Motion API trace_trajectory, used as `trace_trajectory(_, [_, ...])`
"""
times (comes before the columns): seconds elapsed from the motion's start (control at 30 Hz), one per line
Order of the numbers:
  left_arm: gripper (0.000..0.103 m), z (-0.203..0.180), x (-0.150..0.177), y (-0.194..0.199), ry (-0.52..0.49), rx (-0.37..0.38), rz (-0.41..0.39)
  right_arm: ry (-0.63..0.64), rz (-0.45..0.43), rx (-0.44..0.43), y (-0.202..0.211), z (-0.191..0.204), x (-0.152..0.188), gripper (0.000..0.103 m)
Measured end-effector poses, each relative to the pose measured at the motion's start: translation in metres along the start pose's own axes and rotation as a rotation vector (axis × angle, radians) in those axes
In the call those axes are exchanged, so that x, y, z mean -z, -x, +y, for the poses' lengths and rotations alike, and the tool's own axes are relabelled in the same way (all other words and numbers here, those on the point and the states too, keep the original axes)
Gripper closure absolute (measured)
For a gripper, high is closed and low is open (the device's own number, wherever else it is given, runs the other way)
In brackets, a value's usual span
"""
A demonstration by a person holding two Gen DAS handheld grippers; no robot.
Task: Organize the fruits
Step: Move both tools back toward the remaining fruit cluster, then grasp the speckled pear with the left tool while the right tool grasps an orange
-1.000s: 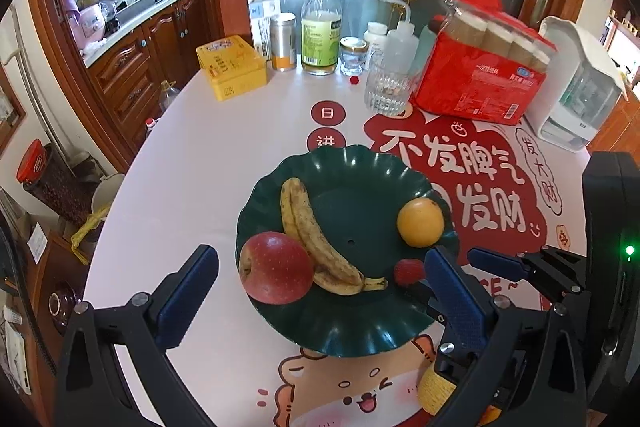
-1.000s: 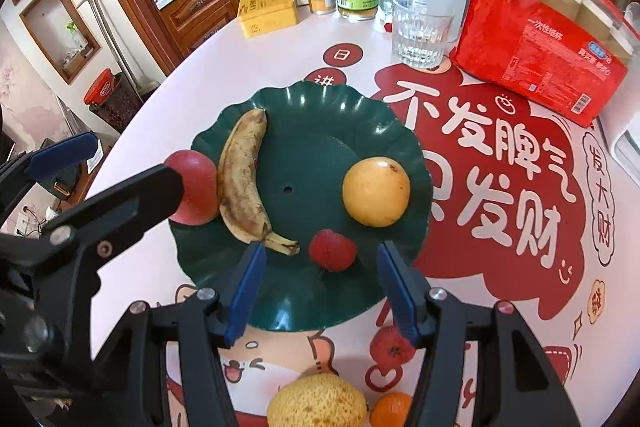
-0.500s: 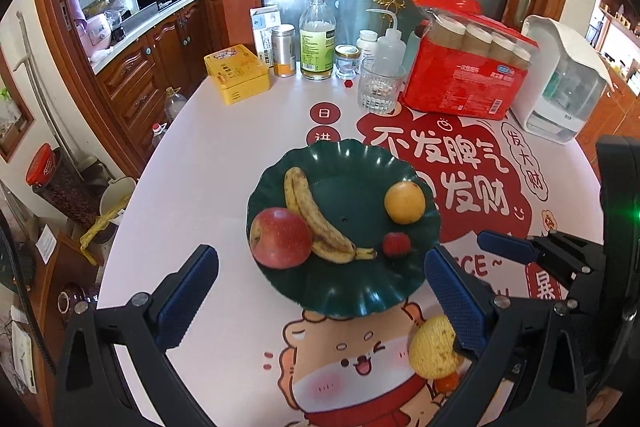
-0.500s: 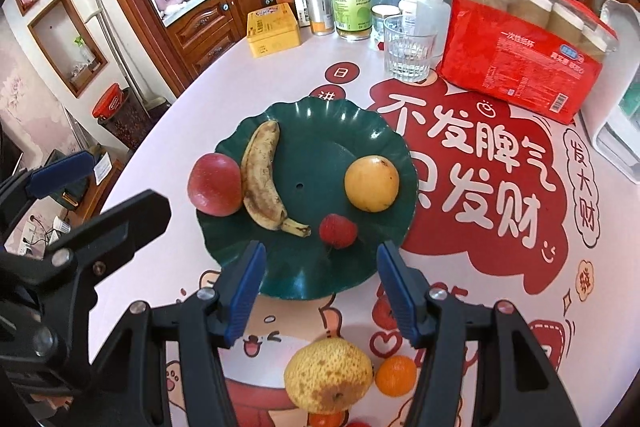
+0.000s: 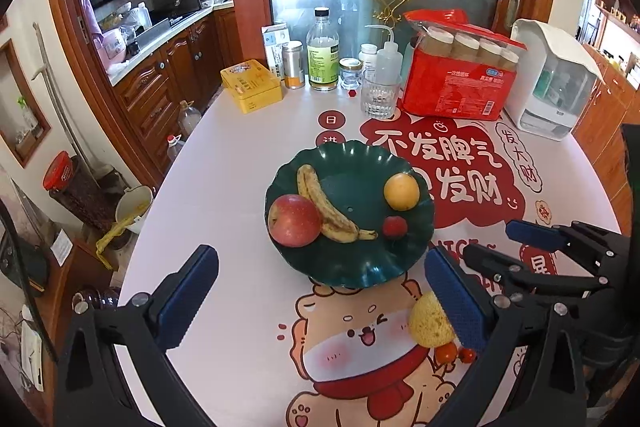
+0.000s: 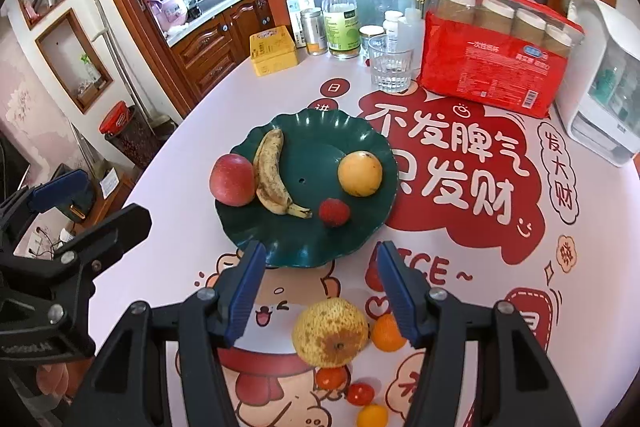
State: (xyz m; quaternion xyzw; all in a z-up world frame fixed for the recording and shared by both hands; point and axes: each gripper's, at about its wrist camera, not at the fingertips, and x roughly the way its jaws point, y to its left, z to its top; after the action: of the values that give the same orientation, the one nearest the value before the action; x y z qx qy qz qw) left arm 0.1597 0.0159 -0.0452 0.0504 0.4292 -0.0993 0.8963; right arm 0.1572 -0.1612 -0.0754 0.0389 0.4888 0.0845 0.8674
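A dark green scalloped plate [image 5: 352,267] [image 6: 360,131] holds a red apple [image 5: 295,221] [image 6: 232,179], a spotted banana [image 5: 326,205] [image 6: 272,171], an orange [image 5: 401,191] [image 6: 360,173] and a small red fruit [image 5: 395,226] [image 6: 334,212]. A yellow pear [image 6: 330,331] [image 5: 428,321], a mandarin [image 6: 386,333] and small tomatoes [image 6: 360,393] lie on the table in front of the plate. My left gripper [image 5: 320,289] is open and empty, short of the plate. My right gripper [image 6: 322,277] is open and empty, above the pear.
At the table's far side stand a yellow tin [image 5: 251,85], bottles [image 5: 322,53], a glass [image 5: 380,97], a red pack of cups [image 5: 460,75] and a white appliance [image 5: 554,83]. The table's left edge drops to the kitchen floor.
Both grippers have pulled back and up from the plate, so the pear, mandarin and tomatoes came into view. The small red fruit stays on the plate.
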Motion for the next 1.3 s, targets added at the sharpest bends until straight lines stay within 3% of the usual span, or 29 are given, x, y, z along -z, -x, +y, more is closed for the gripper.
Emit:
trace_trajectory(0.33, [0.003, -0.005, 0.017, 0.009, -0.004, 0.021, 0.039, -0.028, -0.029, 0.002, 0.025, -0.008, 0.015, 0.045])
trace_trajectory(0.5, [0.008, -0.01, 0.03, 0.005, 0.0, 0.03, 0.074, -0.038, -0.028, 0.018, 0.031, -0.014, 0.027, 0.045])
trace_trajectory(0.93, [0.008, -0.024, 0.061, -0.01, 0.012, 0.093, 0.127, -0.017, -0.025, 0.081, 0.045, -0.032, 0.054, 0.045])
trace_trajectory(1.3, [0.008, -0.053, 0.084, -0.041, -0.031, 0.194, 0.187, 0.018, 0.137, 0.076, -0.001, -0.052, 0.106, 0.045])
